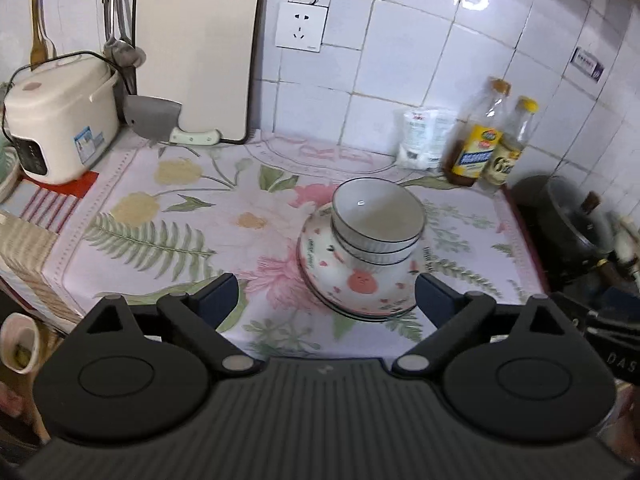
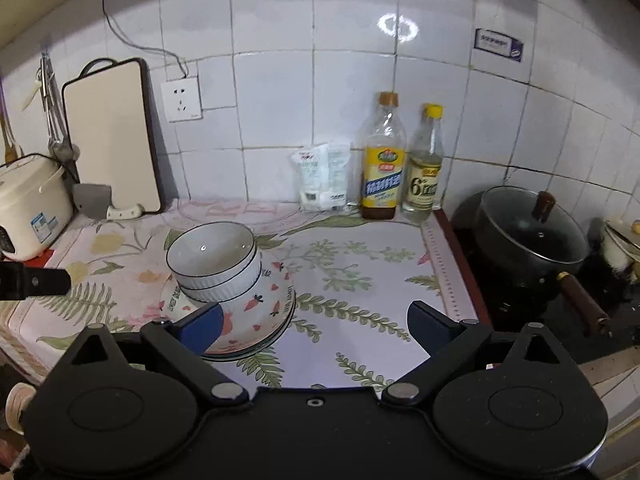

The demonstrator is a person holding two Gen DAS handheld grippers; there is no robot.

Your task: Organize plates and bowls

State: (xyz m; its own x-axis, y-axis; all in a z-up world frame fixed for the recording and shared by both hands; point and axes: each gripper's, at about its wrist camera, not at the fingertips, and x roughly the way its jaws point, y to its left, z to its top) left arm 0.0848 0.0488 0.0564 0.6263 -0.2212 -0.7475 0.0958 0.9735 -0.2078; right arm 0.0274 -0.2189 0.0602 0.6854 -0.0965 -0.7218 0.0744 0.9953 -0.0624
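A stack of white ribbed bowls [image 1: 378, 220] with dark rims sits on a pile of plates [image 1: 360, 292] printed with carrots and hearts, on the floral mat [image 1: 160, 208]. My left gripper [image 1: 326, 296] hangs open just short of the pile, with nothing between its pads. In the right wrist view the same bowls [image 2: 212, 256] and plates [image 2: 264, 308] lie left of centre. My right gripper [image 2: 318, 324] is open over bare mat, its left finger overlapping the plates' near edge in the picture. One of the left gripper's fingers [image 2: 40, 280] pokes in at the left edge.
A rice cooker [image 1: 60, 120], a cleaver [image 1: 156, 116] and an upright cutting board [image 1: 196, 52] stand at the back left. Two bottles [image 2: 404, 164] and a white bag [image 2: 320, 178] line the tiled wall. A black lidded pot [image 2: 528, 232] sits on the stove at right.
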